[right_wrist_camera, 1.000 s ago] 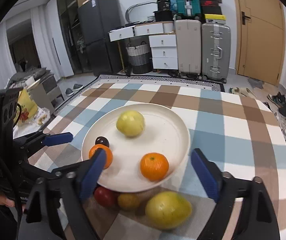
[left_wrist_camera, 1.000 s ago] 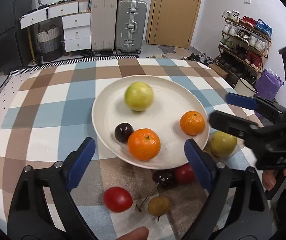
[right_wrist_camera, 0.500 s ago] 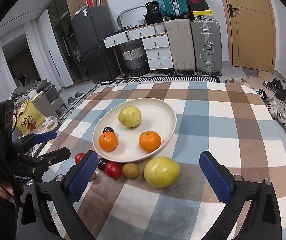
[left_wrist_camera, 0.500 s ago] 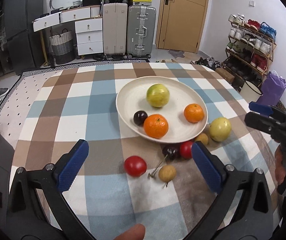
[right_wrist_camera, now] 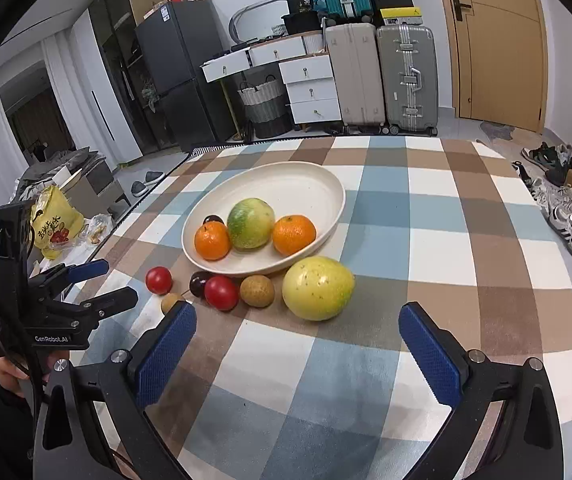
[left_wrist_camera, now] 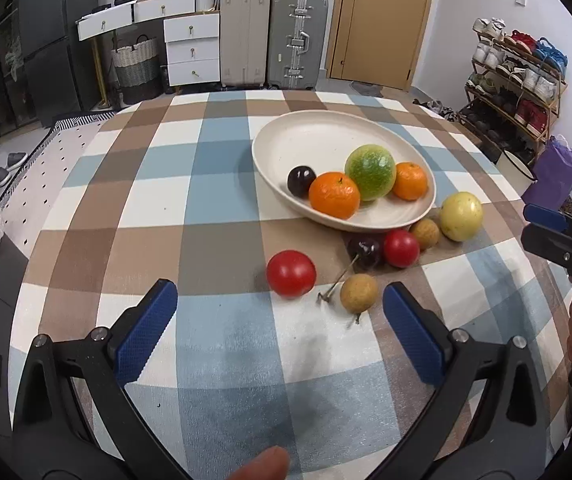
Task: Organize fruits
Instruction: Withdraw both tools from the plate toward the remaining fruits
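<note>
One shallow cream oval plate sits ahead of the left claw and holds four fruits: two round orange mandarins, one large green-yellow round fruit and one dark purple plum. Six fruits lie off the plate, between it and the claws: two glossy red round fruits, two small tan-brown round fruits, one dark stemmed cherry and one large pale yellow round fruit.
</note>
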`<state>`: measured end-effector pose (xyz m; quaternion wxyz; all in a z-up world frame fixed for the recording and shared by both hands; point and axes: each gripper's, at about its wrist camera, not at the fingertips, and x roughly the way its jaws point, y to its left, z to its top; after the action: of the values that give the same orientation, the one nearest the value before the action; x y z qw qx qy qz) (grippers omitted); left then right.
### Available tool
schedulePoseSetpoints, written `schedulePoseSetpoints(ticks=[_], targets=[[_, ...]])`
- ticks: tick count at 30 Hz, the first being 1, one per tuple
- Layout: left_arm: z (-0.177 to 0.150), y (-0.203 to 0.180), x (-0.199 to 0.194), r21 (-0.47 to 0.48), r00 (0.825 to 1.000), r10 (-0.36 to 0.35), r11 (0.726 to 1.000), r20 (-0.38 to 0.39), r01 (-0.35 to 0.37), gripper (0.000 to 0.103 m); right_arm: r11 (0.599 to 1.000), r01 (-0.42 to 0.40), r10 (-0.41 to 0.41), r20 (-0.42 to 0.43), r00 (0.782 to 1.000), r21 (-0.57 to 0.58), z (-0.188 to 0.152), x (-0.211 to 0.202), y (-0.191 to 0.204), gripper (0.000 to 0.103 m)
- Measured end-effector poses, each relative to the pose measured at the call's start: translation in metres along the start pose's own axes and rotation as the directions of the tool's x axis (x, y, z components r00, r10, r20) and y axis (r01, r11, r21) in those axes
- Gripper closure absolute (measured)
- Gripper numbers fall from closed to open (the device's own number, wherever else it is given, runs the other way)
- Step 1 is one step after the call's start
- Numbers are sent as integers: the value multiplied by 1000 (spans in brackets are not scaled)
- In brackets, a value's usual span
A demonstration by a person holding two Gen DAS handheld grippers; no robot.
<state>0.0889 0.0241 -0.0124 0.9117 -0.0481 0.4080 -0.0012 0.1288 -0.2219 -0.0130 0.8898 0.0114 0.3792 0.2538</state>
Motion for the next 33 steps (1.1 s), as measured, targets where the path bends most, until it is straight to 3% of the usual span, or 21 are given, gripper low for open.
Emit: schedulePoseSetpoints(ticks=[14, 33], targets=[[-4, 16, 30, -44, 997, 30, 998, -64, -33, 1, 1000, 1, 0, -58, 998, 19, -8, 20, -6, 0], [6, 24, 57, -42, 993, 47, 998, -108, -52, 1, 997, 72, -70, -122, 990, 11, -2, 54, -17, 0]])
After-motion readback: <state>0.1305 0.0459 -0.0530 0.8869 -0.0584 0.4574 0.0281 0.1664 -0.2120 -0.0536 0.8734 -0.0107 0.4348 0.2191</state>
